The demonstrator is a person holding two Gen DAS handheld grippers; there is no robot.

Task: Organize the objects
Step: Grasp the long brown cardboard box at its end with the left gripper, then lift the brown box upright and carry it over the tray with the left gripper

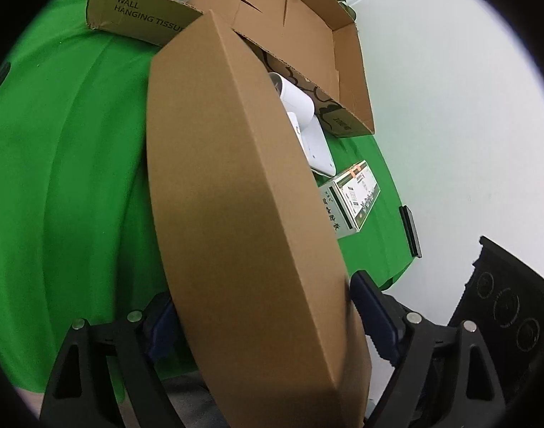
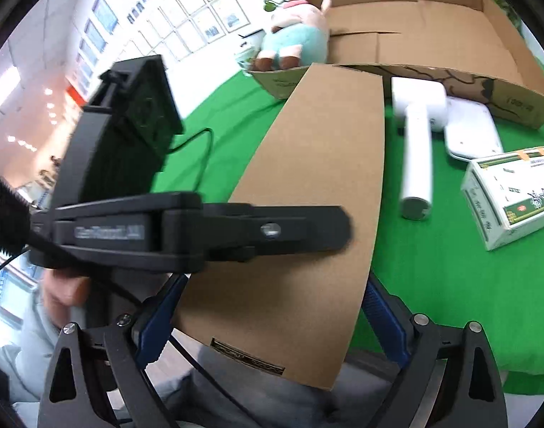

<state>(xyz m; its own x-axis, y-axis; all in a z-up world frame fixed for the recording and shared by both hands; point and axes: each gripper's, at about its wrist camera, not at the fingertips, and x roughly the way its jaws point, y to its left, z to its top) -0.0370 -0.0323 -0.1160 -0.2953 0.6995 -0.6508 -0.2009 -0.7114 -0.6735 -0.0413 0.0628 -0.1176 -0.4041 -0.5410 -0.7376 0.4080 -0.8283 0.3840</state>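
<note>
A flat brown cardboard box (image 1: 243,192) is clamped edge-on between my left gripper's (image 1: 261,317) blue-padded fingers, tilted up over the green table. In the right wrist view the same box (image 2: 307,214) lies between my right gripper's (image 2: 272,317) spread fingers, with the left gripper (image 2: 200,235) gripping it from the left. A white hair dryer (image 2: 418,157), a white flat device (image 2: 471,132) and a white-green carton (image 2: 514,196) lie to the right. A large open cardboard box (image 2: 432,35) stands behind.
A plush pig toy (image 2: 296,35) sits in a small "Wall Hanging Tissue" box (image 1: 136,14) at the back left. The green cloth (image 1: 68,164) covers the table. A black slim object (image 1: 411,228) lies near the table's right edge. A black cable (image 2: 200,157) trails left.
</note>
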